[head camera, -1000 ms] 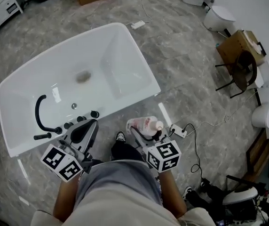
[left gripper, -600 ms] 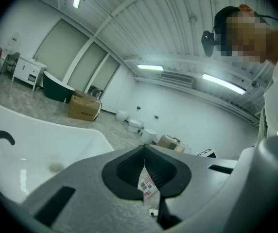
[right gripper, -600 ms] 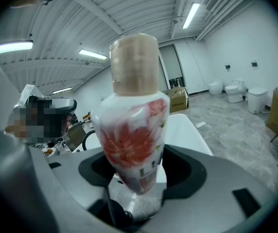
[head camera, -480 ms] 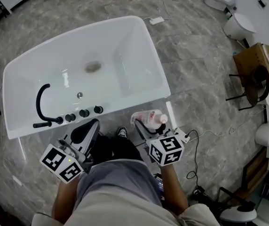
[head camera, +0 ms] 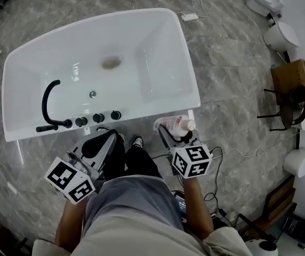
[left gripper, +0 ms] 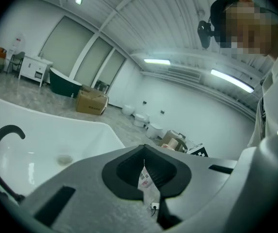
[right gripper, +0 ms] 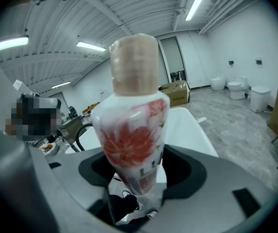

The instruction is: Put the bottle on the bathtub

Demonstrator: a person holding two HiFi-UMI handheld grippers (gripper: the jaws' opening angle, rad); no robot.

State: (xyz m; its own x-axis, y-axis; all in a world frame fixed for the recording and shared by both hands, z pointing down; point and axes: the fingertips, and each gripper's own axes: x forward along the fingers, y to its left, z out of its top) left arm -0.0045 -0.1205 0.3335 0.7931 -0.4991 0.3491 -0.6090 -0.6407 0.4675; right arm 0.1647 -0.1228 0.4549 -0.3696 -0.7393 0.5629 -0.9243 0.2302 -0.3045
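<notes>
A white bottle [right gripper: 134, 125] with a red flower print and a beige cap stands between the jaws of my right gripper [right gripper: 136, 178], which is shut on it. In the head view the bottle [head camera: 171, 124] lies tilted in the right gripper [head camera: 175, 131], just off the near right corner of the white bathtub [head camera: 187, 63]. My left gripper [head camera: 107, 141] hangs in front of the tub's near rim, below the knobs. Its jaws are shut with nothing held in the left gripper view [left gripper: 146, 178], where the bathtub [left gripper: 46, 135] shows on the left.
A black curved faucet [head camera: 50, 103] and three black knobs [head camera: 98, 118] sit on the tub's near rim. A power strip and cable [head camera: 216, 153] lie on the floor at the right. Toilets [head camera: 280, 33] and a chair with a box [head camera: 296, 89] stand far right.
The bathtub has come closer and squarer in the head view. My right gripper with the bottle now sits nearer the tub's near right corner. The left gripper keeps its place by the rim.
</notes>
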